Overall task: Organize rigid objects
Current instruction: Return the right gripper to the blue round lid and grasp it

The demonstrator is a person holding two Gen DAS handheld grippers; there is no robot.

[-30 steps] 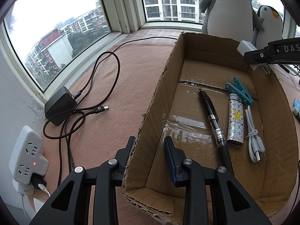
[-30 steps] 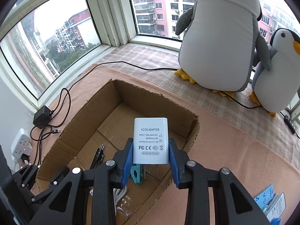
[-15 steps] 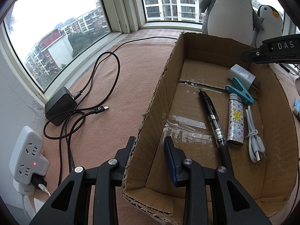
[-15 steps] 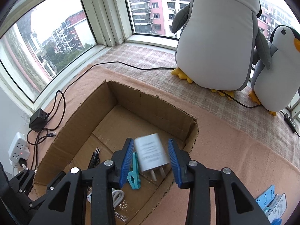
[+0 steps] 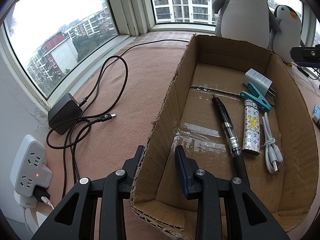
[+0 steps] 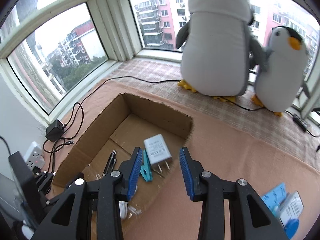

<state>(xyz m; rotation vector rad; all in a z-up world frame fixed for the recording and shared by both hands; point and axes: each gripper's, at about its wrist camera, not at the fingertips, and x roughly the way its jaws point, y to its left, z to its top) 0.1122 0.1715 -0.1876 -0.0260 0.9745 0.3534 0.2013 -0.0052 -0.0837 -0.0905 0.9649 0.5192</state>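
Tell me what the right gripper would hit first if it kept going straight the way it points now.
Probably the white adapter lying in the box; it sits between the right gripper's open fingers in that view. Depth is unclear.

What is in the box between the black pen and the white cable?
The patterned lighter lies between the black pen and the white cable, shown in the left wrist view.

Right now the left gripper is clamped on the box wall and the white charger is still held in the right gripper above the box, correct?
Not quite. The left gripper is clamped on the box wall, but the white charger is not held. The right wrist view shows it lying on the box floor beside the teal clip, with the right gripper open and empty above it.
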